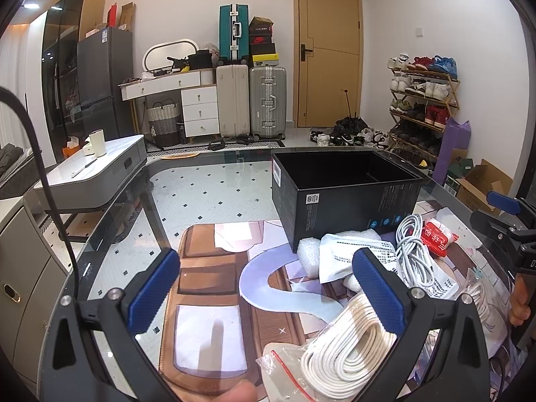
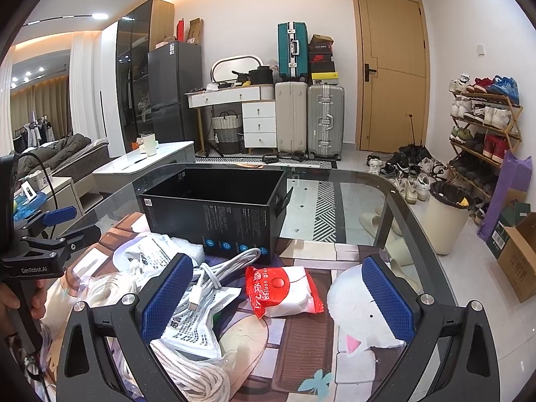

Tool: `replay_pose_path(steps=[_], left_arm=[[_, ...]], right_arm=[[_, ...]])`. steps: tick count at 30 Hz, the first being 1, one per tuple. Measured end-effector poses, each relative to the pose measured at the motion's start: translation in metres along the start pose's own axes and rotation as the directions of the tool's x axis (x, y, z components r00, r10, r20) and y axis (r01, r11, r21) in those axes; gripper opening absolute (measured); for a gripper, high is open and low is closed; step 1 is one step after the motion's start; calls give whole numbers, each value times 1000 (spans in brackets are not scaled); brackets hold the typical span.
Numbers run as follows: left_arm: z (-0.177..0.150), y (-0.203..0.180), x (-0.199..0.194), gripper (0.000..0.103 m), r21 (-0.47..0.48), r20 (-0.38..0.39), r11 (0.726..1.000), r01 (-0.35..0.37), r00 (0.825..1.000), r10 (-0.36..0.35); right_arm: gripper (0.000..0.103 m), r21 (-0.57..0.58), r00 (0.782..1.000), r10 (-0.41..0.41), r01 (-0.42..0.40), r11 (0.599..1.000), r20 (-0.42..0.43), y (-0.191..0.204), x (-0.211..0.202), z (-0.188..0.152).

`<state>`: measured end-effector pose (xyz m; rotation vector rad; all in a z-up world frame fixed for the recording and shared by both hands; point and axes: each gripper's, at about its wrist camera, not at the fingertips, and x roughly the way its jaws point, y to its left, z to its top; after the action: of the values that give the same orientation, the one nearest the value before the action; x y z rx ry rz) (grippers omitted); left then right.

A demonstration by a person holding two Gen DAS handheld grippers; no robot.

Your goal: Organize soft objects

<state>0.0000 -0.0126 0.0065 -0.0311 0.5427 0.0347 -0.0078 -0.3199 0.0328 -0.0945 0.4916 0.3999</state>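
An open black box (image 1: 345,197) (image 2: 214,207) stands on a glass table with a printed mat. In front of it lies a pile: a bagged coil of white rope (image 1: 348,345) (image 2: 191,372), a white charging cable (image 1: 415,248) (image 2: 217,274), a white printed pouch (image 1: 355,258) (image 2: 191,325), a foam piece (image 1: 310,254) and a red-and-white packet (image 1: 437,234) (image 2: 281,291). My left gripper (image 1: 268,288) is open and empty, left of the pile. My right gripper (image 2: 278,298) is open and empty, hovering around the red packet.
The glass table edge (image 2: 418,221) curves at the right, with a bin (image 2: 445,214) and cardboard box (image 2: 519,254) on the floor beyond. A low white table (image 1: 97,167) stands at the left. Suitcases, a door and a shoe rack line the far wall.
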Motion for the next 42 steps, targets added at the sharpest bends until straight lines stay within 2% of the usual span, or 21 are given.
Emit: replay_pose_path(steps=[6, 7, 10, 24, 26, 29, 31, 35, 38, 41, 42], left_arm=[[0, 0, 0, 103, -2, 3, 1000, 0, 1000, 0], [0, 0, 0, 103, -3, 5, 1000, 0, 1000, 0], [1, 1, 0, 103, -3, 3, 1000, -1, 1000, 1], [2, 8, -2, 103, -24, 9, 1000, -6, 1000, 6], [3, 10, -2, 103, -33, 12, 999, -1, 1000, 2], [2, 10, -1, 103, -35, -10, 999, 11, 1000, -12], [3, 10, 0, 103, -36, -36, 999, 24, 999, -25], [10, 10, -6, 103, -32, -55, 999, 42, 998, -43], [14, 7, -11, 103, -20, -56, 999, 49, 997, -50], [16, 4, -14, 103, -10, -69, 998, 64, 996, -64], [17, 2, -14, 103, -5, -77, 998, 65, 995, -66]], right_arm=[[103, 2, 1000, -3, 3, 1000, 3, -2, -8, 3], [103, 3, 1000, -2, 2, 1000, 2, 4, 5, -2], [103, 3, 1000, -1, 1, 1000, 1, 6, 9, -2], [103, 1, 1000, -15, 15, 1000, 13, -6, -9, 1], [103, 72, 1000, 21, -20, 997, -19, -8, -9, 2], [103, 93, 999, 35, -34, 995, -9, -10, -8, 3], [103, 114, 999, 37, -39, 993, 20, -12, -9, 3], [103, 186, 986, 72, -100, 977, 151, -19, -20, 8], [103, 125, 990, 71, -86, 988, 122, -14, -22, 17], [103, 94, 987, 98, -110, 989, 131, -9, -31, 29], [103, 69, 990, 104, -111, 991, 97, -6, -31, 29]])
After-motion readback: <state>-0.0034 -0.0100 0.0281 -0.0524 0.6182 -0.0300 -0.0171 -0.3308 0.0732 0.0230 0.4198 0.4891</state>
